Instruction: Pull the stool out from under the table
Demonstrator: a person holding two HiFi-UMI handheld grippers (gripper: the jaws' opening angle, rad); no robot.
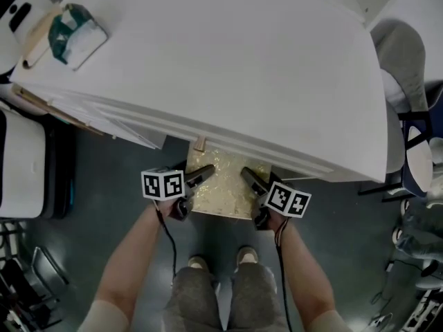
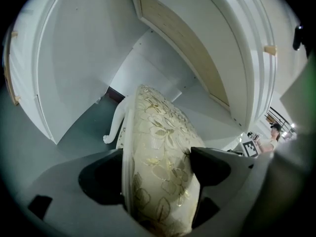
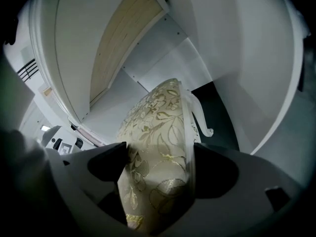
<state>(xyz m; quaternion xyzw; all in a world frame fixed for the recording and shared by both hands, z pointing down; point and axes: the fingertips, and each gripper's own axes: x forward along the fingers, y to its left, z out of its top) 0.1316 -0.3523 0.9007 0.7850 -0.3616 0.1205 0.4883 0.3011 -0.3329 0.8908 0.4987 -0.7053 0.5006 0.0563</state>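
Nearest the camera on the person's head are the person's two shoes (image 1: 199, 262) on the dark floor (image 1: 131, 171). Above them, the forearms reach forward. Each holds a gripper with a cube of black-and-white square markers (image 1: 163, 184).

The left gripper (image 1: 199, 177) is clamped on the left edge of the stool (image 1: 221, 182). In the left gripper view, one pad (image 2: 210, 164) presses the gold floral cushion and the other lies against the white seat frame. The right gripper (image 1: 250, 180) grips the opposite edge the same way, with its jaws set wide around the seat (image 3: 160, 117).

Only the near part of the stool shows. The rest sits under the white table (image 1: 228, 68), where a curved white leg (image 2: 114, 125) stands on the floor.
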